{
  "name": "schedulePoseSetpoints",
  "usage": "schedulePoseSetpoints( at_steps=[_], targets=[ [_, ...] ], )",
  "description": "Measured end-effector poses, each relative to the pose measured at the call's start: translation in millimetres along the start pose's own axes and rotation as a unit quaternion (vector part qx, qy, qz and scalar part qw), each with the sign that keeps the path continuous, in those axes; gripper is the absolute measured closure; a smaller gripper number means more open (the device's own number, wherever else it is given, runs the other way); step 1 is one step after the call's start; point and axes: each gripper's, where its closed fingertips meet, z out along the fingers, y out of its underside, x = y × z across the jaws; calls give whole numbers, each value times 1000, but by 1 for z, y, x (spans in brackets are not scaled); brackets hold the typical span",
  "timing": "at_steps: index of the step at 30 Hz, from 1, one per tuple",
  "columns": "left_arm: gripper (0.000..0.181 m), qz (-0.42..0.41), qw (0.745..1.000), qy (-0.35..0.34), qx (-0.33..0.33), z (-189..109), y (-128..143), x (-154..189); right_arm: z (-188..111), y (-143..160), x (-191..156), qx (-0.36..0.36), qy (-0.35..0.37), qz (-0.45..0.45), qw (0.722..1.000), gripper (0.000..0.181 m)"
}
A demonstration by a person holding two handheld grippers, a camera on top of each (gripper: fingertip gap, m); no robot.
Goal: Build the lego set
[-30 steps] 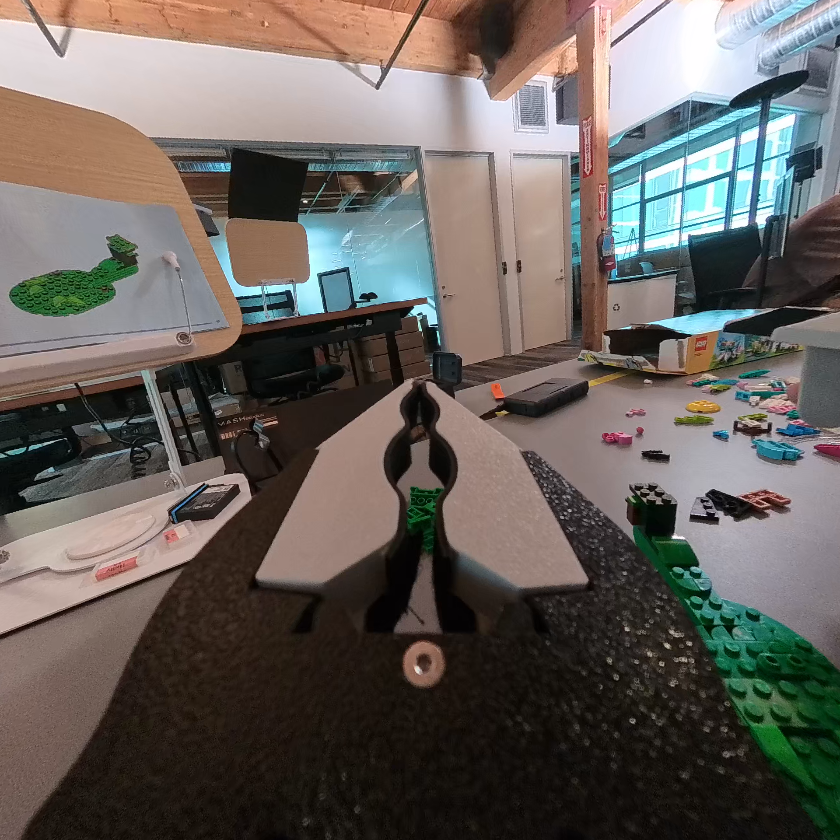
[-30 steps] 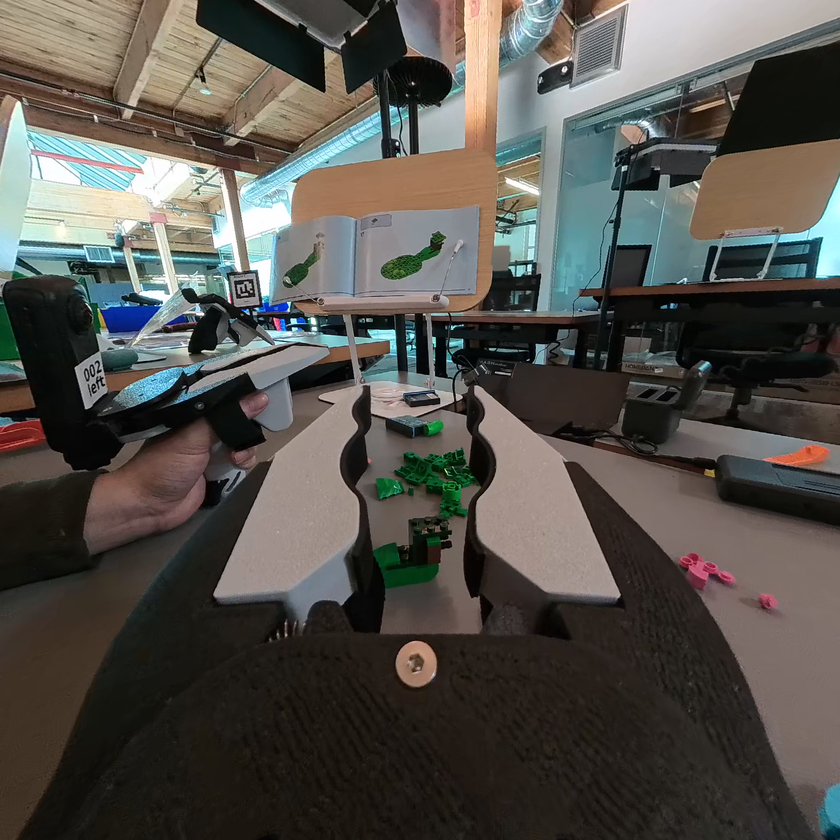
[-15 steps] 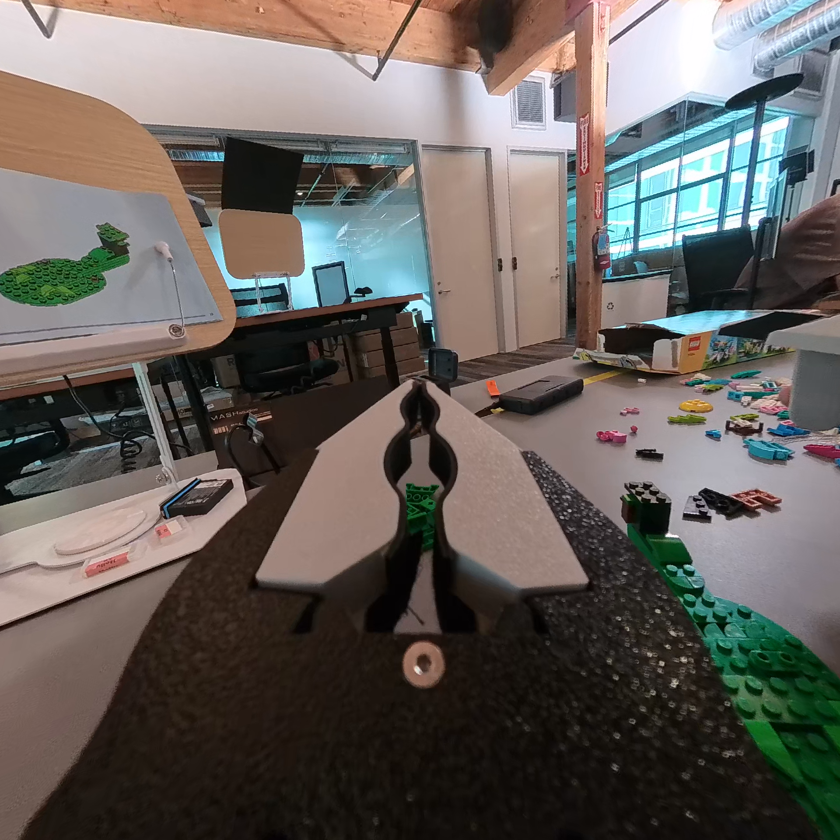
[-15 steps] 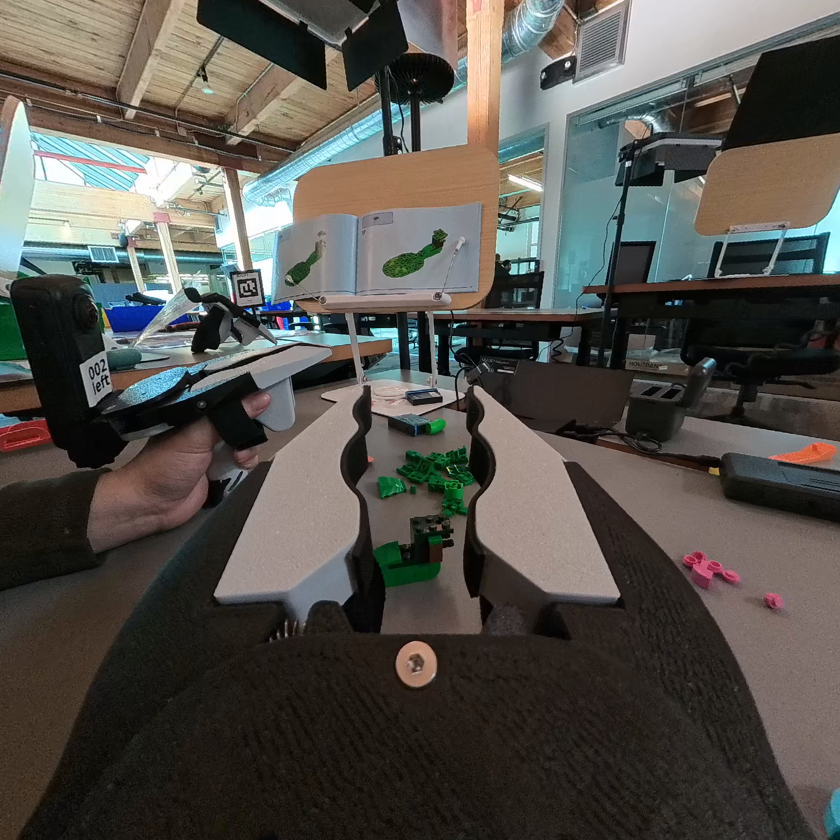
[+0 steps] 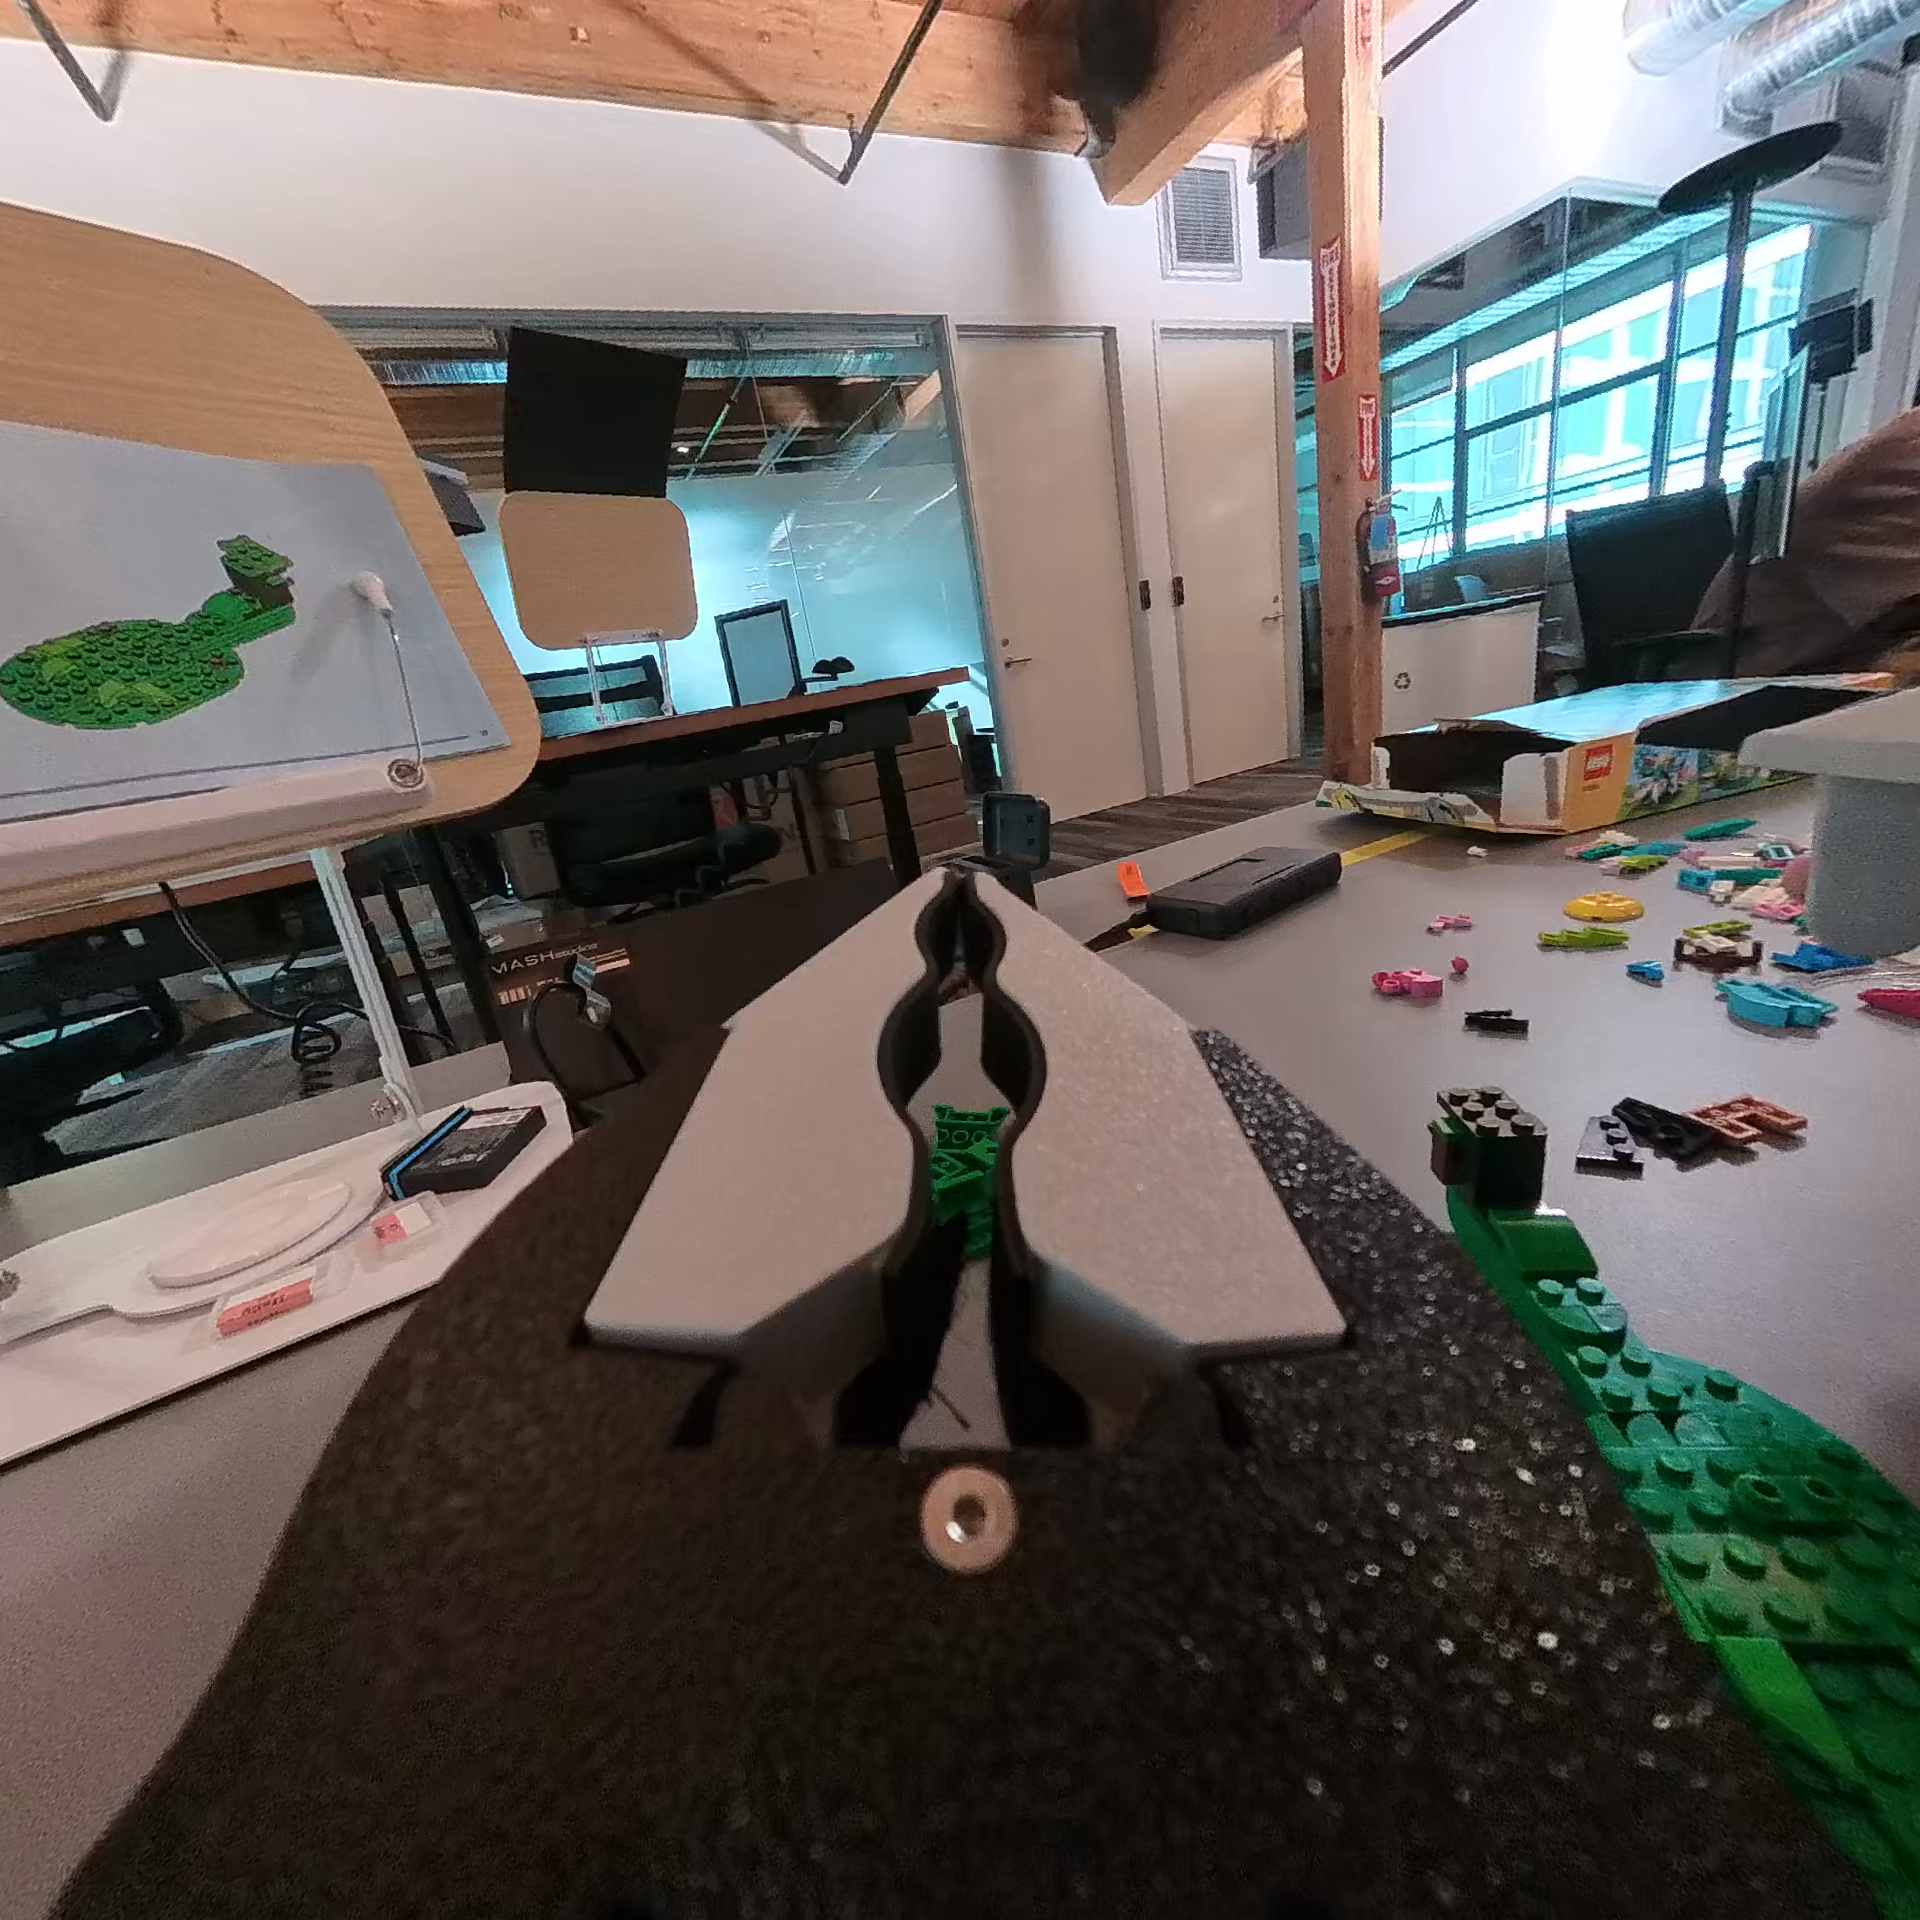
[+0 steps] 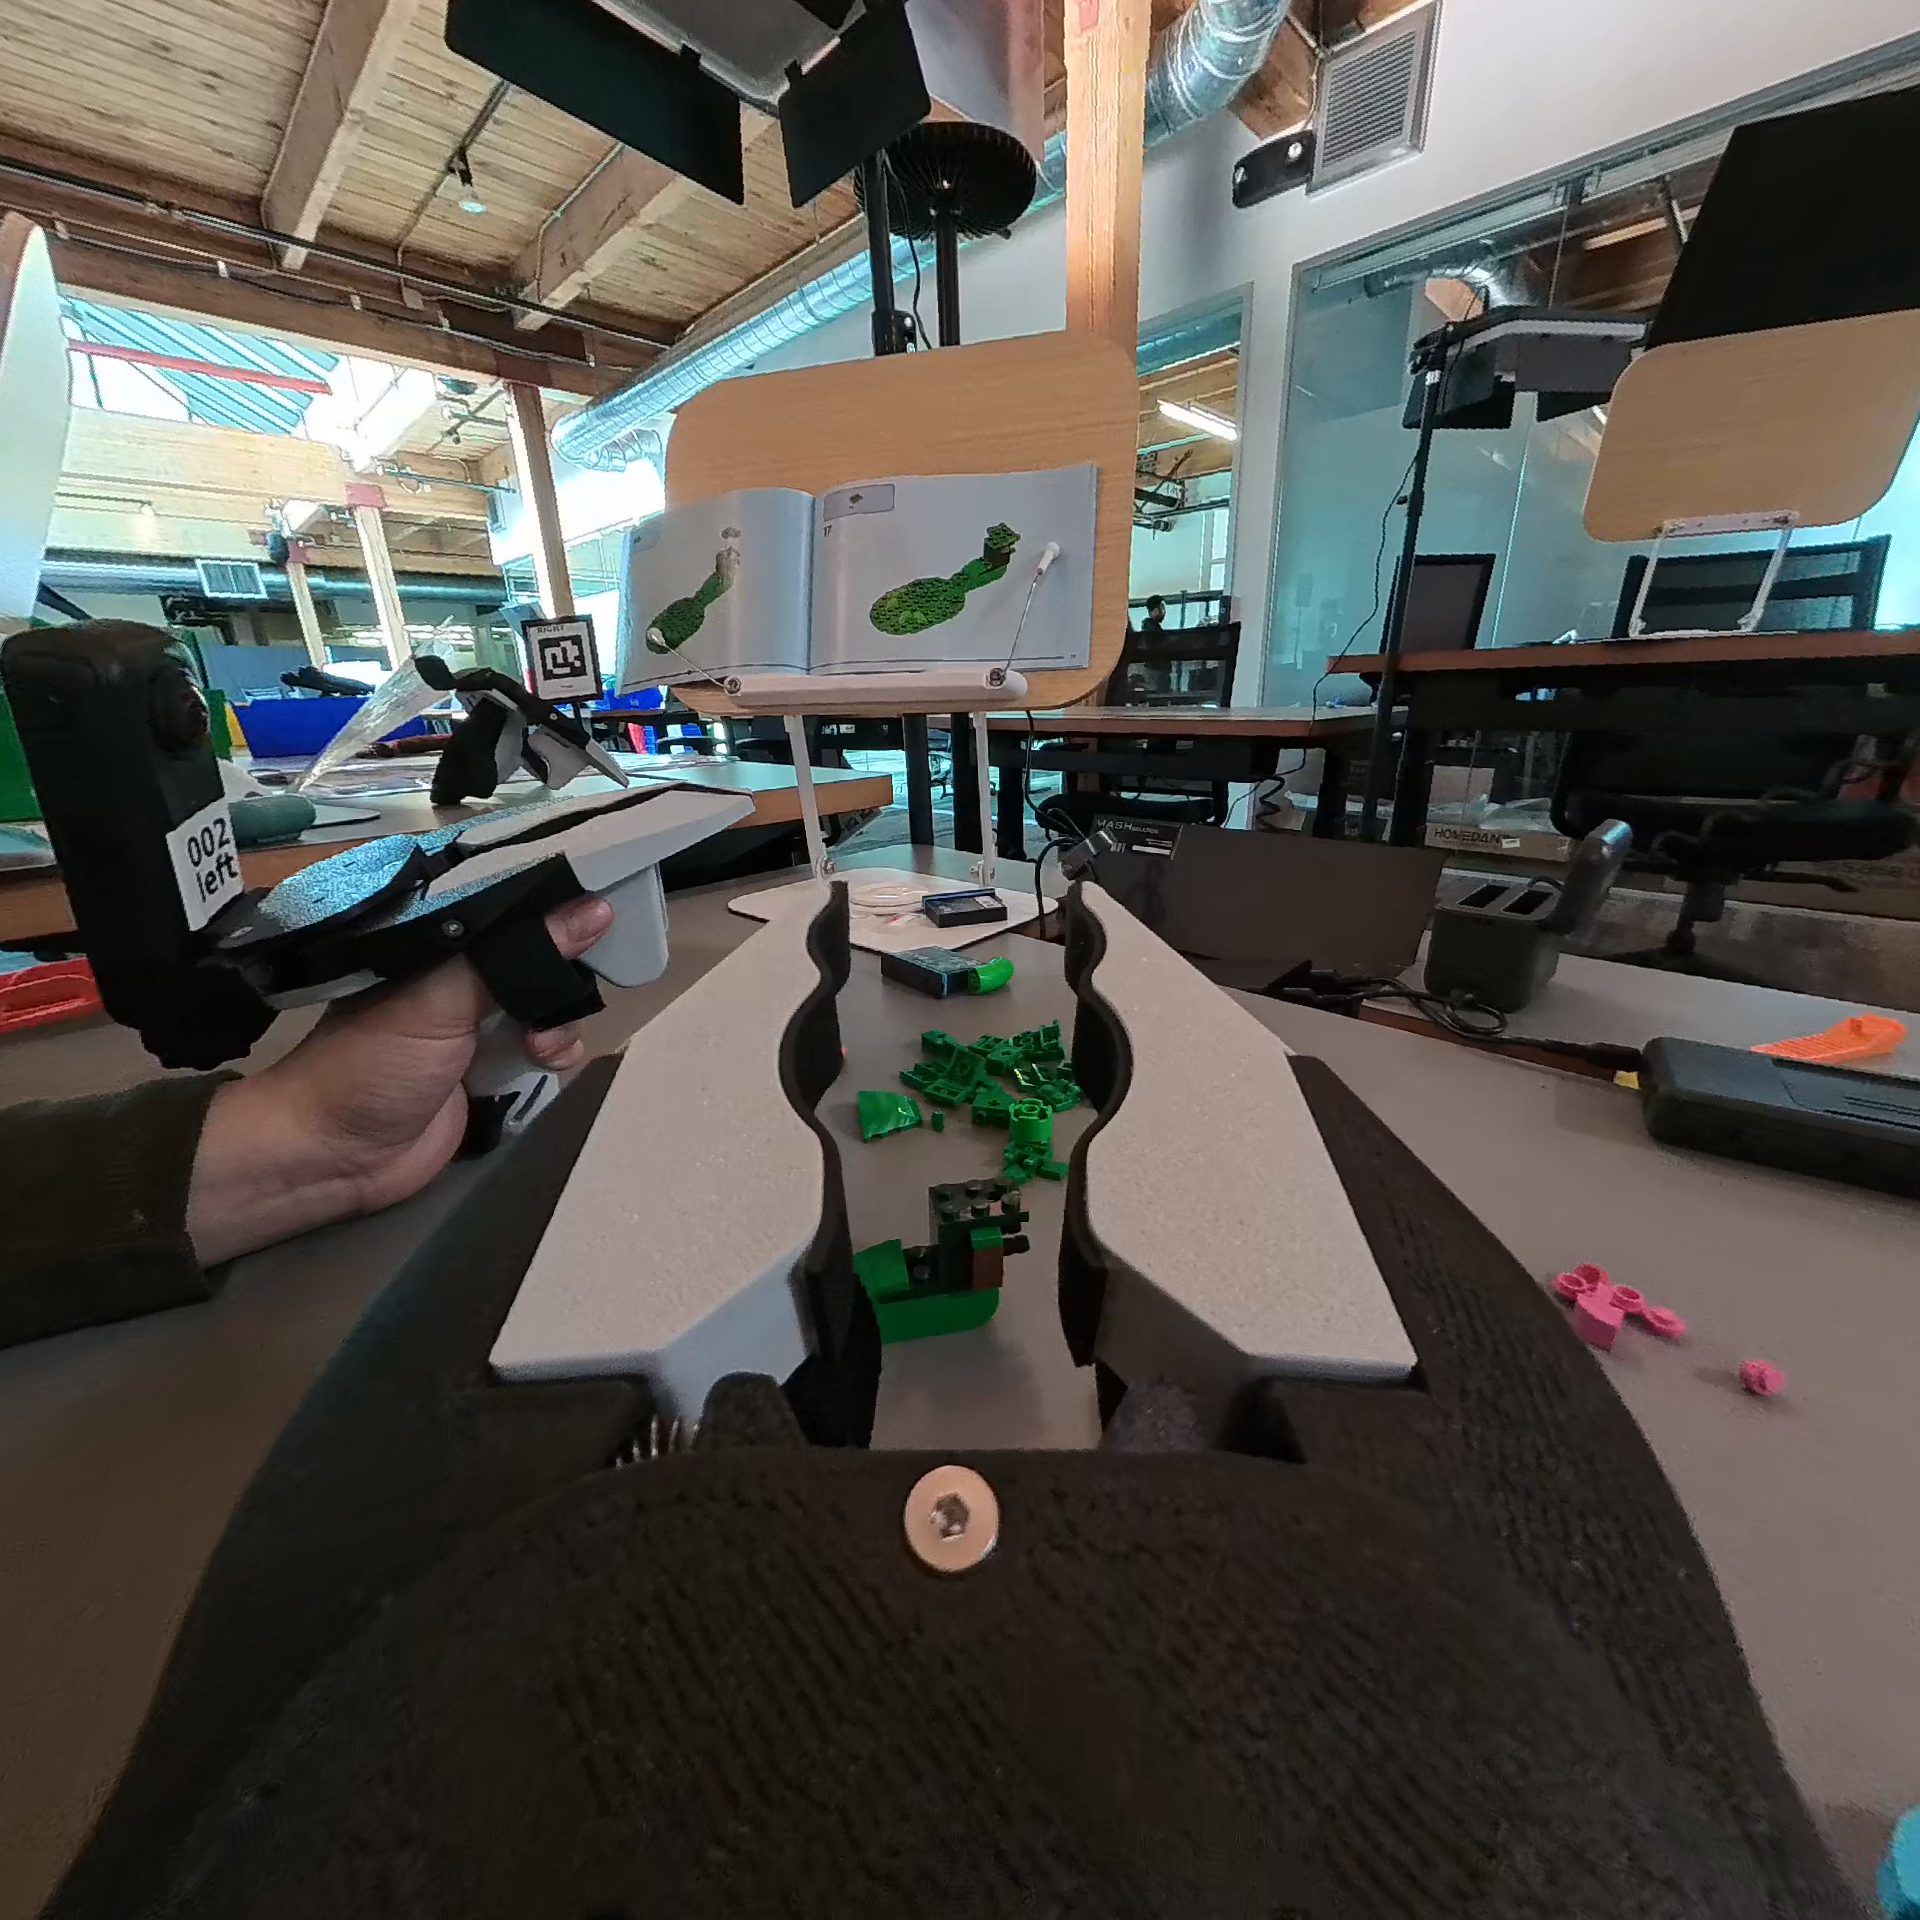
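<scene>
Little has moved since 1 s ago: my left gripper [image 5: 961,904] has swung a touch right, so the manual [image 5: 187,623] slid left in its view; the right gripper [image 6: 951,914] has barely shifted.

Landmark = the green base [image 5: 1704,1455], the task's main piece, flat on the table [image 5: 1299,1060]. In the left view it runs down the right edge, dark block stack [image 5: 1491,1127] at its far end. In the right view that same end [image 6: 940,1268] sits between the right fingers, untouched. Right jaws are spread wide, I'd say framing the build to steady it or to line up a grab.

Left gripper hangs off the table, left of the base, tips pressed together. Green bits show through the gap between its fingers, but I can't tell if they're pinched or just the loose green pile [image 6: 992,1075] on the table behind, which lies just beyond the base.

Manual stands past the pile on its stand, propped up so both views can read the step. Coloured parts [image 5: 1714,935] and the box [image 5: 1579,769] lie well right of the base.
</scene>
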Motion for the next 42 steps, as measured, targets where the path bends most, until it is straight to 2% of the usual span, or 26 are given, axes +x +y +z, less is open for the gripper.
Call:
schedulePoseSetpoints(
  at_steps=[4,7,11,13,15,18,21,23,26,28,29,33,37,42],
  targets=[
    [181,35,999,-1,-12,-2,3,-1,0,0,0,-3,8,-18,1000,142],
    [181,26,1000,7,-12,-4,3,1,-1,-7,-9,-1,5,-40,999,142],
    [181,55,998,12,-26,-5,7,6,-22,-48,-12,9,10,-91,996,141],
    [181,68,997,9,-26,-7,5,6,-53,-80,3,34,39,-107,993,142],
    [181,78,997,7,-27,-8,5,6,-90,-100,29,49,70,-120,989,146],
    [181,78,996,9,-36,-8,8,7,-131,-105,78,29,115,-95,988,144],
    [181,74,997,7,-35,-11,8,6,-137,-98,101,-1,95,-23,995,138],
    [181,75,996,2,-39,-12,9,3,-122,-90,99,-24,54,4,998,137],
    [181,54,998,6,-43,-11,10,2,-82,-59,85,-124,-25,-17,992,138],
    [181,37,999,4,-39,-10,7,-1,-55,-30,70,-203,-93,-45,974,147],
    [181,31,999,3,-35,-10,6,-2,-44,-16,60,-240,-135,-60,960,159],
    [181,-6,999,-19,-32,-9,8,-18,5,34,36,-335,-235,-108,906,165],
    [181,-42,998,-32,-24,-10,9,-30,61,67,29,-394,-267,-105,873,164],
    [181,-17,999,-33,-25,-7,10,-27,116,97,24,-456,-285,-140,831,163]
  ],
)
